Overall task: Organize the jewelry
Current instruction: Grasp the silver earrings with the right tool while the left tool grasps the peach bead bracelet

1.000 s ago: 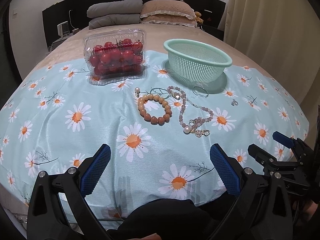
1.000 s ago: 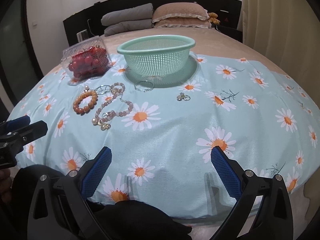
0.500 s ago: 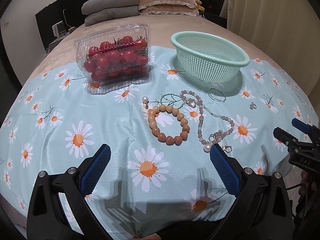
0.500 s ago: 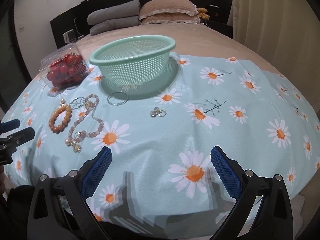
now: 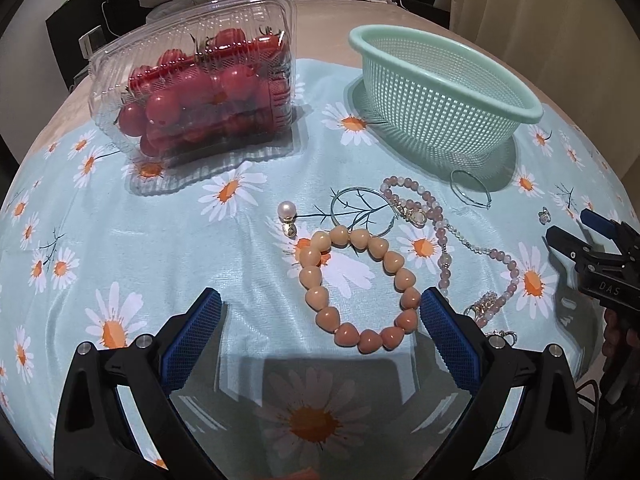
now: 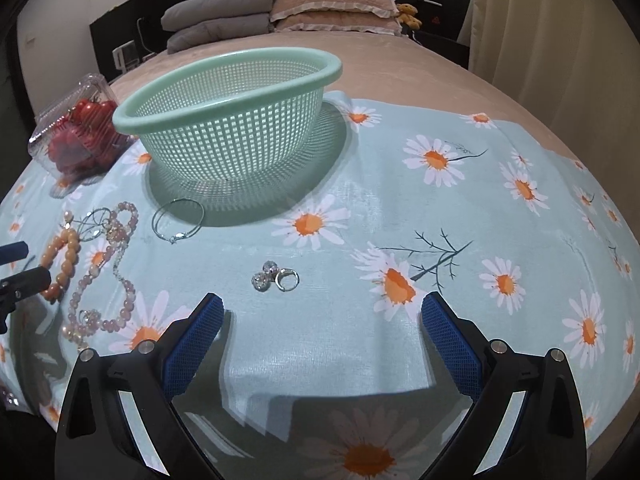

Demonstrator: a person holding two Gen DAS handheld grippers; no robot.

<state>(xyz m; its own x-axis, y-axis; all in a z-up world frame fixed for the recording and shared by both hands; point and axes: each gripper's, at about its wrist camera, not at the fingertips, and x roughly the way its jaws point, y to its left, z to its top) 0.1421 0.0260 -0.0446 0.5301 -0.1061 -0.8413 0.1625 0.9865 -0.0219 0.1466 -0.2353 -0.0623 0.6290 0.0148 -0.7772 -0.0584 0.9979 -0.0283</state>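
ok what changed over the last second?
Both grippers came forward and down: the left gripper toward the peach bead bracelet, the right gripper toward the rings. Both open, holding nothing. Jewelry, basket and tomato box unmoved.

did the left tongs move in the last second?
Yes. The left tongs have come forward toward the peach bracelet, which now lies between their open tips.

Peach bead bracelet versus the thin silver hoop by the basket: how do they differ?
The peach bead bracelet is a closed ring of chunky heart-shaped beads; the silver hoop is one thin wire. The bracelet lies near the left gripper, the hoop beside the green basket. Both lie flat on the daisy cloth, untouched.
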